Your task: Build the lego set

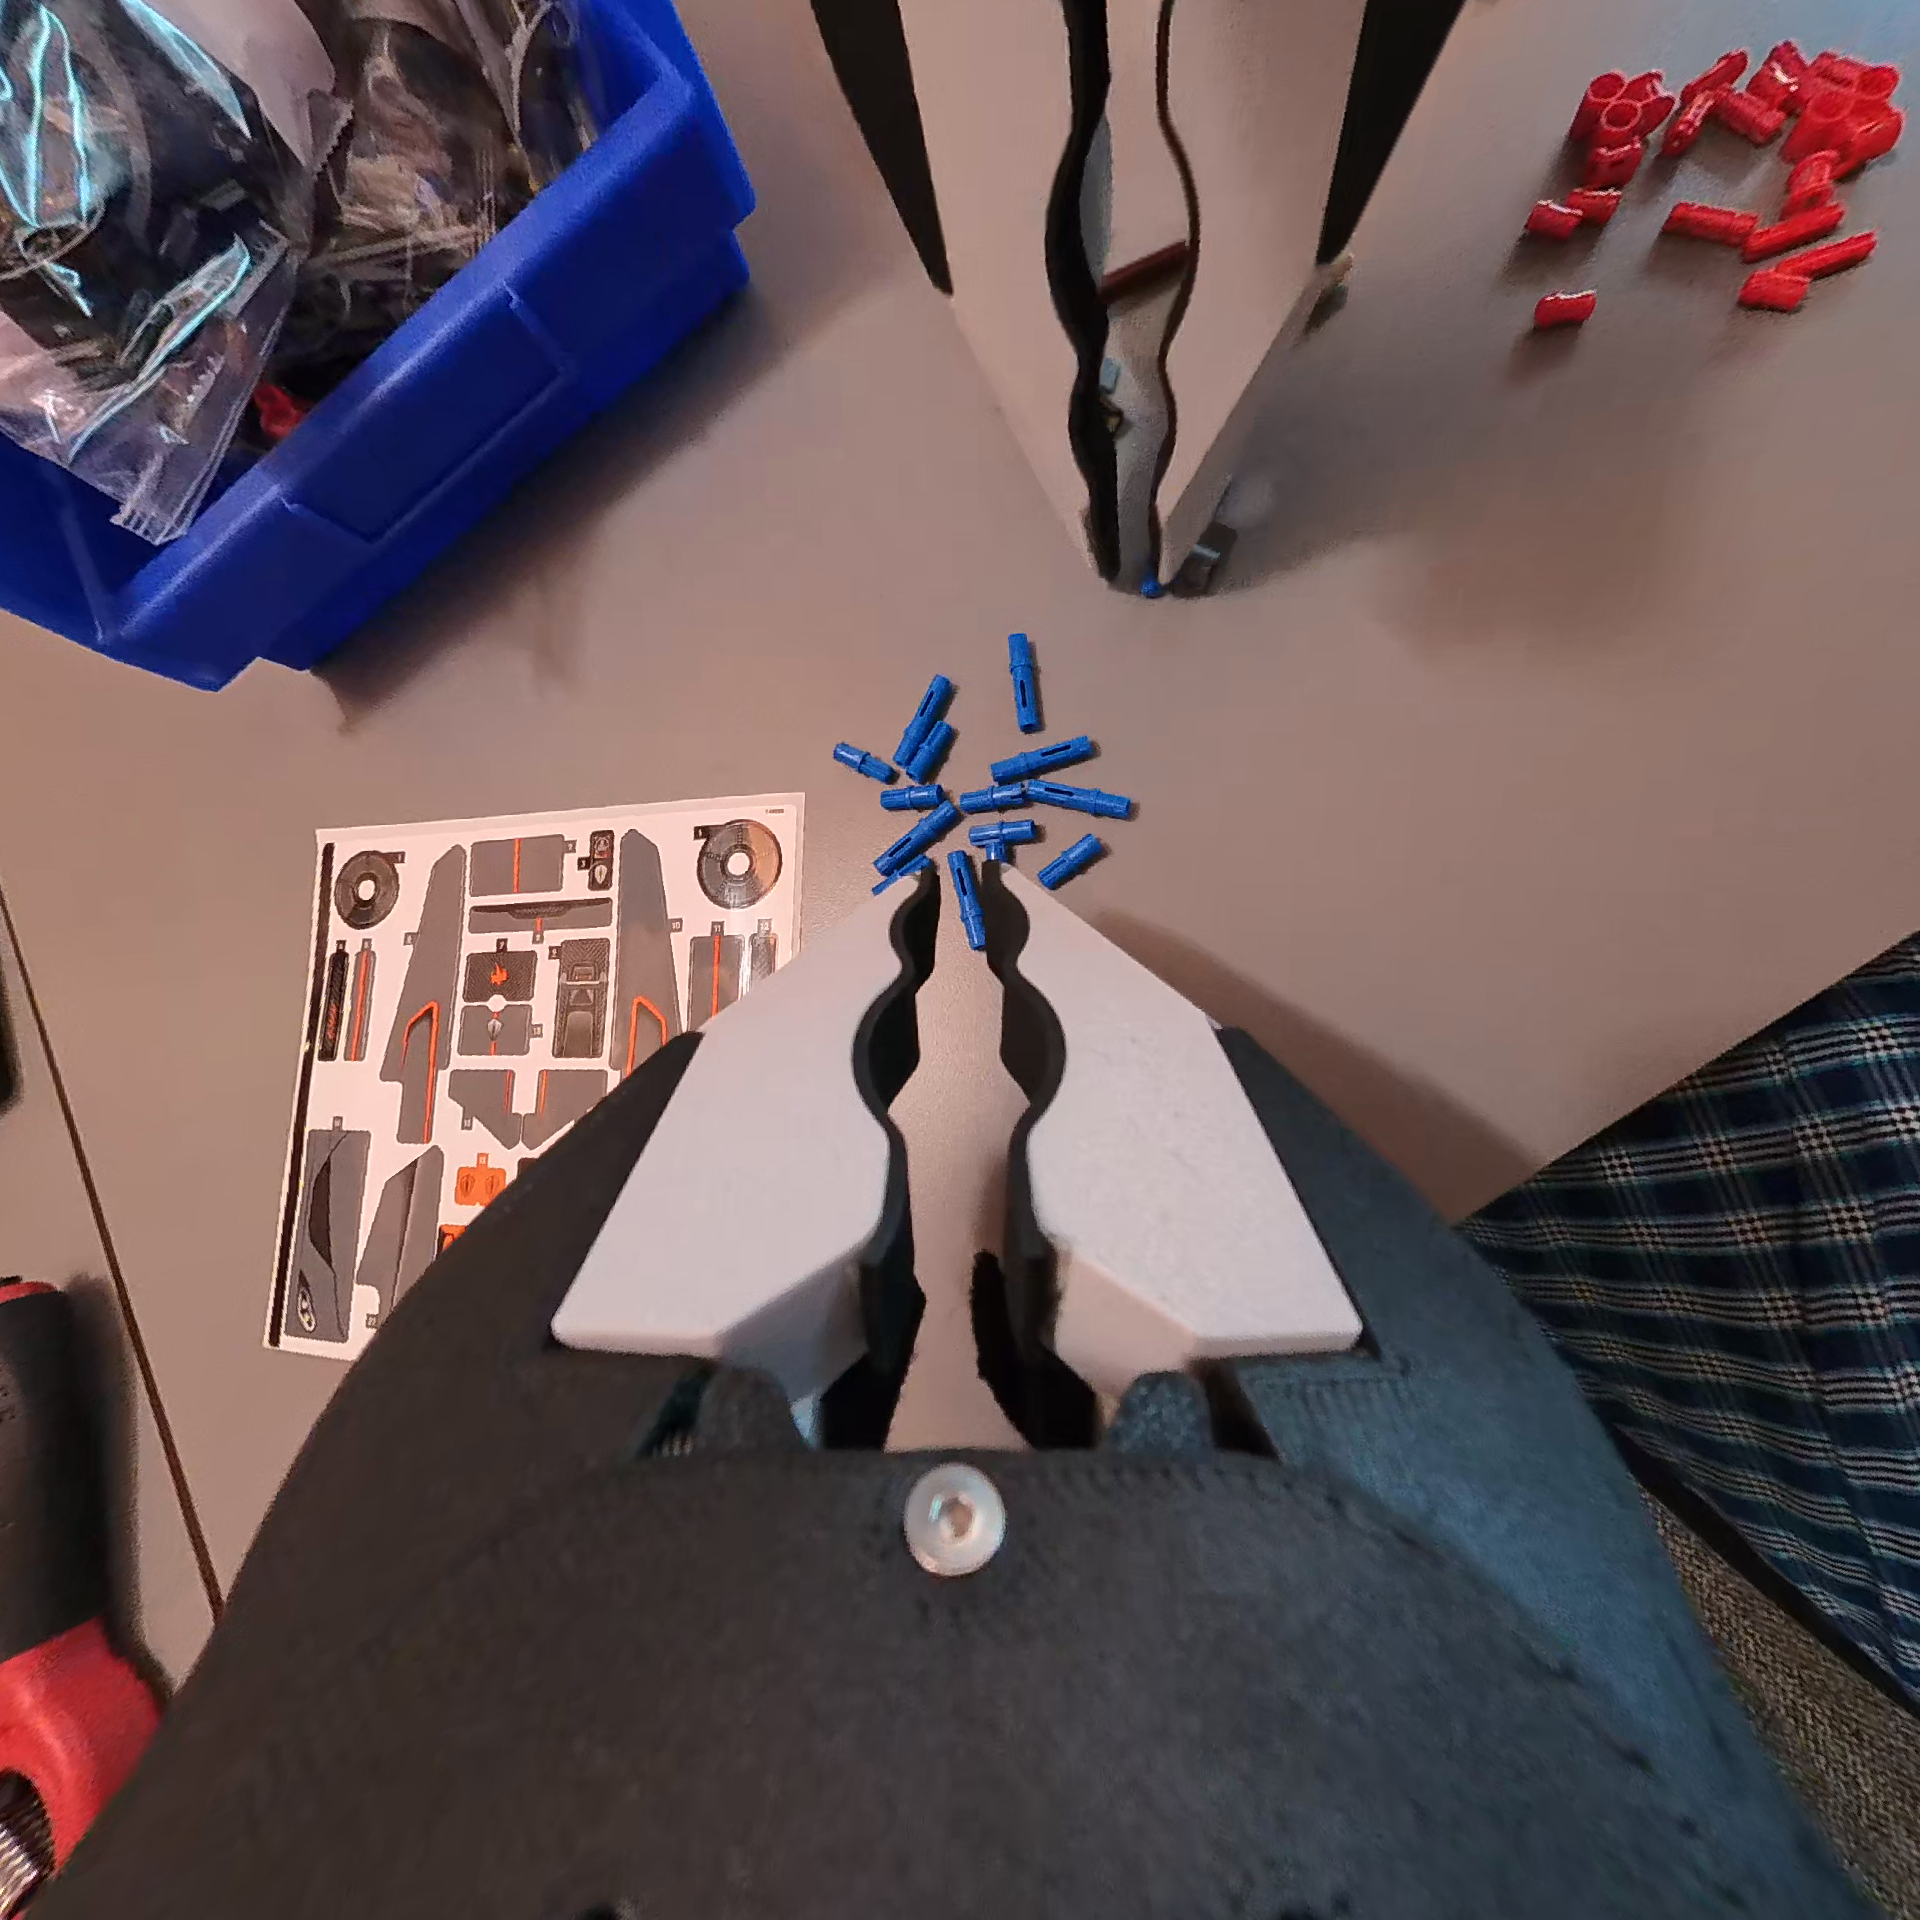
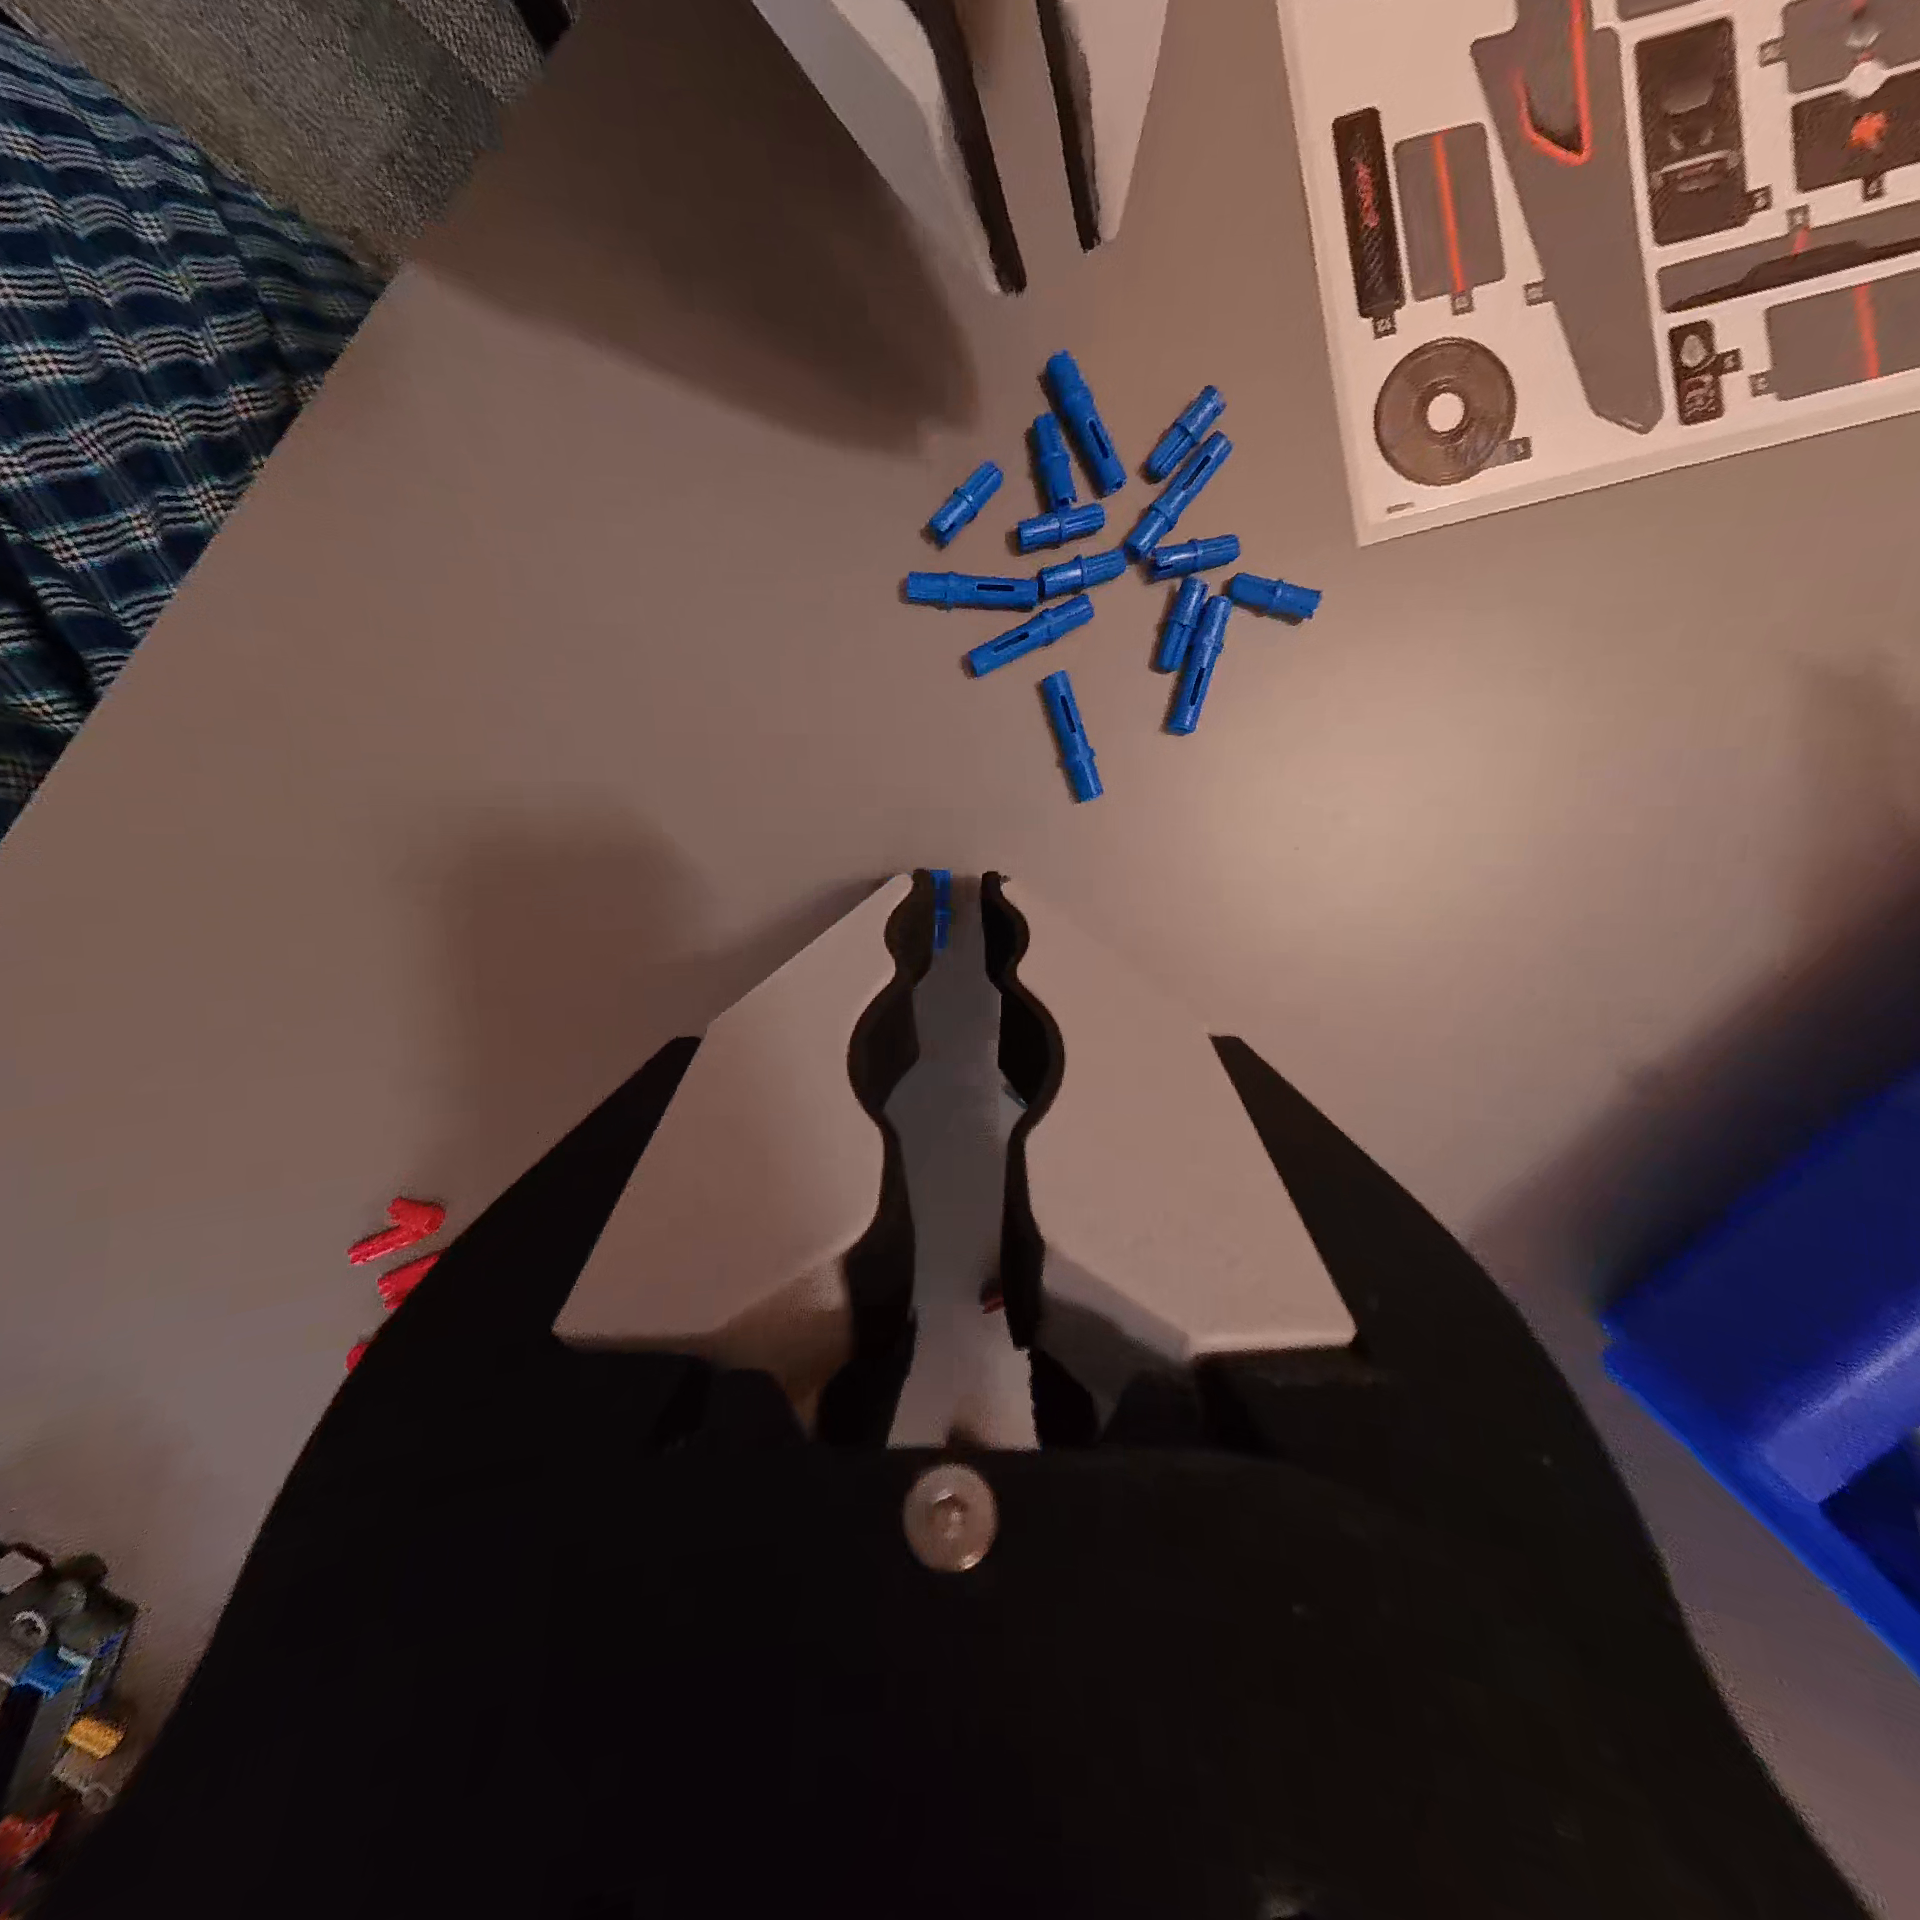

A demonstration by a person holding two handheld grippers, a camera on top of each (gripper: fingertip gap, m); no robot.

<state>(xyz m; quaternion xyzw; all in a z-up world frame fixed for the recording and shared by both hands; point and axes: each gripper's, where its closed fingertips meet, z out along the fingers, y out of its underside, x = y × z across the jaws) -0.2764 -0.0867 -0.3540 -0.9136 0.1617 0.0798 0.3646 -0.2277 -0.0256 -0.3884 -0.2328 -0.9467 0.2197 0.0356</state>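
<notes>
Several small blue pins lie in a loose pile on the grey table; the pile also shows in the right wrist view. My left gripper hovers at the near edge of the pile, jaws slightly apart, with one blue pin showing in the gap below. My right gripper is on the opposite side of the pile, jaws slightly apart. A blue pin sits against its left pad, with a gap to the right pad. The left wrist view shows that gripper tip-down at the table.
A blue bin of plastic bags stands at the far left. A sticker sheet lies beside the pile. A pile of red pins lies at the far right. A partly built grey model sits near the right gripper. A person's checked clothing is at the table edge. About 9 centimetres separates my left fingertips from my right.
</notes>
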